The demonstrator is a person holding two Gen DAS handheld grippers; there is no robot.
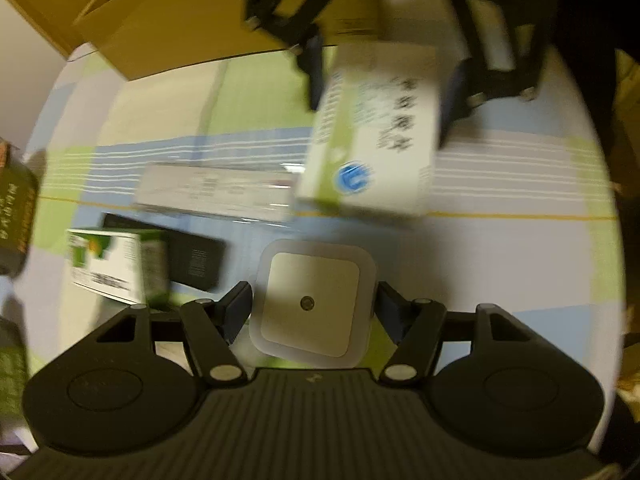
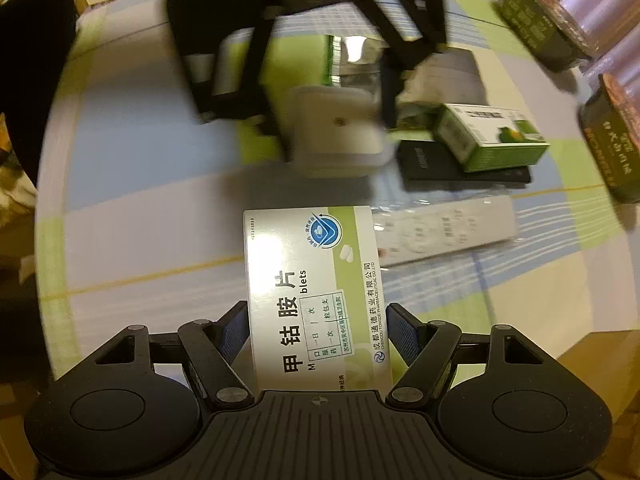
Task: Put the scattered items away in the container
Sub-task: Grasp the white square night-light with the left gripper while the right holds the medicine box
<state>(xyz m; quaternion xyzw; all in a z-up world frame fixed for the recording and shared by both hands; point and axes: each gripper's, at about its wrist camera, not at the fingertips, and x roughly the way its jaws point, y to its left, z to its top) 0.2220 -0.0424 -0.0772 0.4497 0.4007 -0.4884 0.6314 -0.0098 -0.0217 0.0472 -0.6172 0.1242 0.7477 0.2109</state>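
My left black plastic gripper (image 1: pixel 312 312) and right black plastic gripper (image 2: pixel 316 330) look alike: ribbed dark-grey base, round side housings, angled link arms with silver pivot screws, and blue ridged finger pads (image 2: pixel 404 332).

- Left wrist view: sits just behind the left gripper (image 1: pixel 312 312), looking forward along its fingers and down at a steep angle onto the checked tablecloth (image 1: pixel 500 264). Very near; the white square device (image 1: pixel 312 300) between the fingers fills the lower middle.
- Faces a cardboard box (image 1: pixel 180 28) at the far table edge; the right gripper (image 1: pixel 384 92) shows at top, pointing back toward the lens.
- Right wrist view: same mount behind the right gripper (image 2: pixel 316 332), close over the white medicine box (image 2: pixel 316 292), angled down.
- Faces the opposite way; the left gripper (image 2: pixel 332 120) shows at top, blurred.
- Shared ground: tablecloth (image 2: pixel 140 200), device (image 2: pixel 336 132), medicine box (image 1: pixel 372 132), remote control (image 1: pixel 216 192) (image 2: pixel 444 232), small green box (image 1: pixel 116 264) (image 2: pixel 492 136).
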